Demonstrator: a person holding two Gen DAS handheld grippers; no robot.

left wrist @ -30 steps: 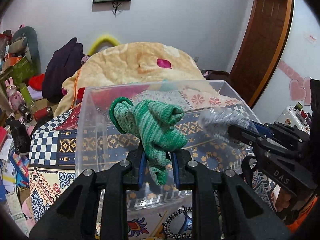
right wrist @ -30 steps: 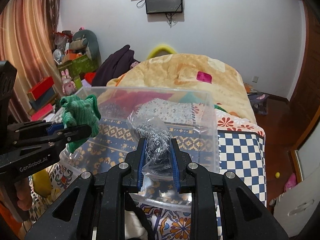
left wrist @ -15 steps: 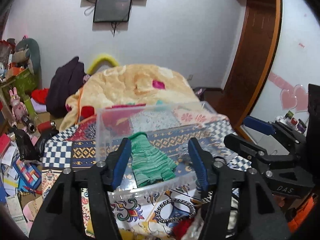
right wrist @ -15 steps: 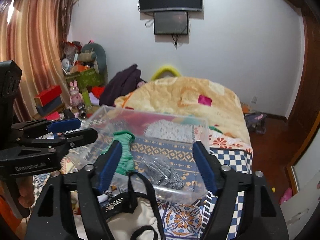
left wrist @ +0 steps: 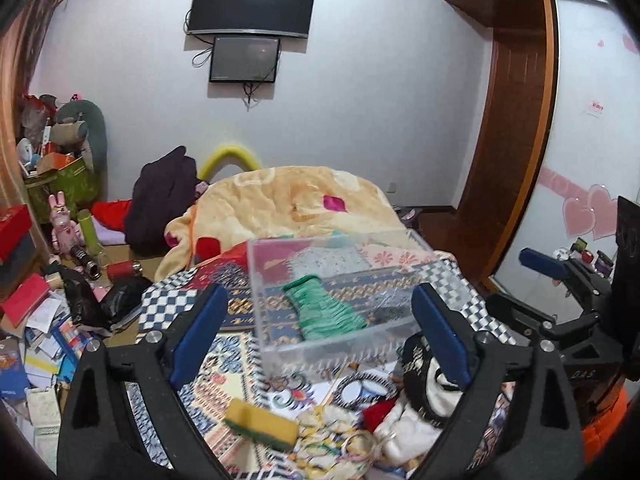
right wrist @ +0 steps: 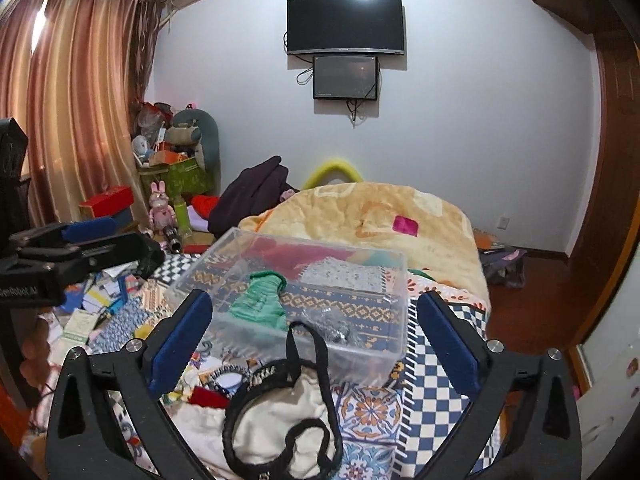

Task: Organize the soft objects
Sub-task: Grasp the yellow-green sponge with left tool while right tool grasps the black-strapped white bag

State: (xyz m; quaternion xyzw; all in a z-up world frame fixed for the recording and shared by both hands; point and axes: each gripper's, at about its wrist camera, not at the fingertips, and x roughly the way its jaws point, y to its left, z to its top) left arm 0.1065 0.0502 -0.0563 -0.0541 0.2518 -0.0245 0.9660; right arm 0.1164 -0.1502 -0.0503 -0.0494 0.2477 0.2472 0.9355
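A clear plastic box [left wrist: 280, 354] [right wrist: 394, 280] stands on the patterned bedspread. A green knitted sock [left wrist: 324, 308] [right wrist: 260, 304] lies inside it at the left. A crumpled clear bag with grey contents [right wrist: 338, 330] [left wrist: 386, 308] lies inside at the right. My left gripper [left wrist: 320, 336] is open and empty, pulled back in front of the box. My right gripper [right wrist: 314, 340] is open and empty, also short of the box. A yellow-green sponge [left wrist: 262, 424] and a white cloth with black trim [right wrist: 280, 412] [left wrist: 424, 388] lie in front of the box.
A peach blanket [left wrist: 288, 204] is heaped behind the box. Papers, boxes and toys clutter the floor at the left [left wrist: 36, 320]. A dark garment [right wrist: 252, 196] lies by the wall. A wooden door [left wrist: 504, 128] is at the right.
Both grippers opened and dropped the green sock and the clear bag into the box, then drew back and up from it.
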